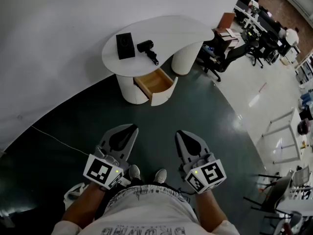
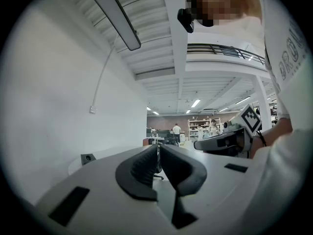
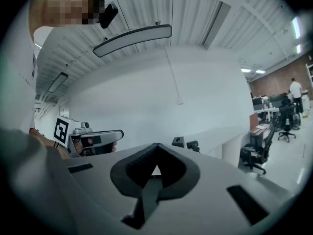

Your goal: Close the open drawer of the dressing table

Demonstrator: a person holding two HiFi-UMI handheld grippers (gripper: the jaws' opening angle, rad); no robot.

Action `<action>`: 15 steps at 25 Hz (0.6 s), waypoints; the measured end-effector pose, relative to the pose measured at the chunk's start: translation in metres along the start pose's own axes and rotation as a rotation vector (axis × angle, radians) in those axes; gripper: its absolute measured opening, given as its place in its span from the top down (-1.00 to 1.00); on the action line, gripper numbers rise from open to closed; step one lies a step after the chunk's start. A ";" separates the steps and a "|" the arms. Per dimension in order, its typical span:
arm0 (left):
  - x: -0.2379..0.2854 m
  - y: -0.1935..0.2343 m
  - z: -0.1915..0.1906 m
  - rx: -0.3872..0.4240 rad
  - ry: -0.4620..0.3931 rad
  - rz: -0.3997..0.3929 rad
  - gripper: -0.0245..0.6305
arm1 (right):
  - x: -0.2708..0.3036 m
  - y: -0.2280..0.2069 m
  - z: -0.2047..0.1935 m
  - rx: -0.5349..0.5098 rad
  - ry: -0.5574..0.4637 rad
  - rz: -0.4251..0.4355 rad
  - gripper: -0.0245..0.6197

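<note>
The drawer (image 1: pixel 154 81) hangs open under the near end of the white worktop (image 1: pixel 166 28), pulled out toward the person. Its wooden inside shows bare, and its curved white front faces the floor space in front of the worktop. On the worktop, above the drawer, lie a black box (image 1: pixel 125 46) and, just beside it, a black dryer (image 1: pixel 148 51). Neither is in the drawer's path.

The person stands well apart from the worktop on the dark floor (image 1: pixel 205 111), so the closing has probably not begun. The left tongs (image 1: pixel 128 129) and right tongs (image 1: pixel 183 136) are held side by side, roughly level, pointing toward the worktop. Each gripper view shows its tips pressed together with nothing between them. That suits the job: a drawer wants a push on its front, not a grip, and closed tips likely make a firmer nose for pushing. The next move calls for walking up to the worktop and setting one pair of tongs square on the drawer front, since an off-centre push might skew it.
</note>
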State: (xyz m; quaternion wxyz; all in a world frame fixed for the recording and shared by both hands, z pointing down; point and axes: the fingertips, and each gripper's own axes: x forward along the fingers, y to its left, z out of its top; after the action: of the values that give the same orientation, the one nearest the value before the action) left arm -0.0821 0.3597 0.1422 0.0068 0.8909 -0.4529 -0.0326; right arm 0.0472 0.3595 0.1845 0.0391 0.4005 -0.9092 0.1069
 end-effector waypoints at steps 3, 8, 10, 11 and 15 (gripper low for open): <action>0.000 0.000 -0.001 -0.002 0.002 -0.004 0.82 | 0.002 0.001 0.000 -0.002 0.004 -0.001 0.90; 0.002 -0.001 -0.002 -0.002 0.007 -0.006 0.82 | 0.001 -0.004 -0.001 -0.002 0.005 -0.015 0.90; 0.003 -0.001 -0.002 -0.001 0.007 -0.005 0.82 | 0.002 -0.005 -0.001 -0.002 0.007 -0.020 0.90; 0.003 0.000 -0.003 -0.001 0.008 -0.004 0.82 | 0.002 -0.005 -0.002 -0.002 0.010 -0.020 0.90; 0.004 -0.002 -0.003 0.000 0.010 -0.007 0.82 | 0.001 -0.006 -0.002 -0.002 0.007 -0.019 0.90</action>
State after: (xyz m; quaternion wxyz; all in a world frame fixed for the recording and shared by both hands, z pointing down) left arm -0.0777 0.3576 0.1444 0.0090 0.8927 -0.4497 -0.0283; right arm 0.0507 0.3551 0.1871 0.0436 0.4087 -0.9053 0.1067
